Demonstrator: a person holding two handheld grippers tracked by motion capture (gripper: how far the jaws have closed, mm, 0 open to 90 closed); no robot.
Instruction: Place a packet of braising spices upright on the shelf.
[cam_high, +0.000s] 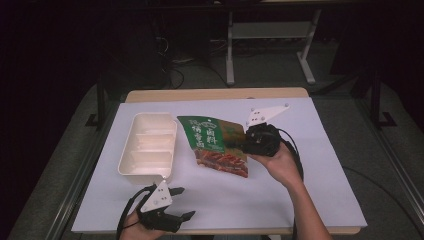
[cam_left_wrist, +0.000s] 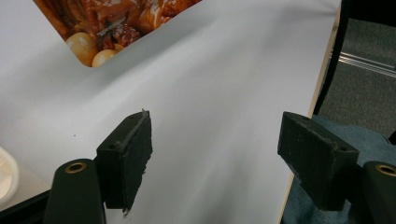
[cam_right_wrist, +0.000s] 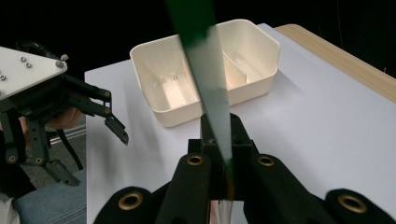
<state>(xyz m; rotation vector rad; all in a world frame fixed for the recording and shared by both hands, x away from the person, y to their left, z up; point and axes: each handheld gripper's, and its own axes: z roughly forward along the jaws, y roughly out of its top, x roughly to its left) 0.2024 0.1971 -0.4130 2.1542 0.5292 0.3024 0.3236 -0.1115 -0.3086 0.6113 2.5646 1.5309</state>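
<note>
High view: my right hand-held gripper (cam_high: 246, 141) clamps the food pouch (cam_high: 216, 145) beside the white tray (cam_high: 148, 145); left hand-held gripper (cam_high: 182, 203) released over desk (cam_high: 300, 165).

A green food packet (cam_high: 218, 143) carries large white Chinese characters in two columns on its upper half in the high view, too small and blurred to make out one by one, above a printed photograph of a braised dish. A small emblem sits above the characters, its wording illegible. In the left gripper view, the packet's corner shows the dish photograph alone; the cream divided tray (cam_high: 131, 161) bears no lettering.
</note>
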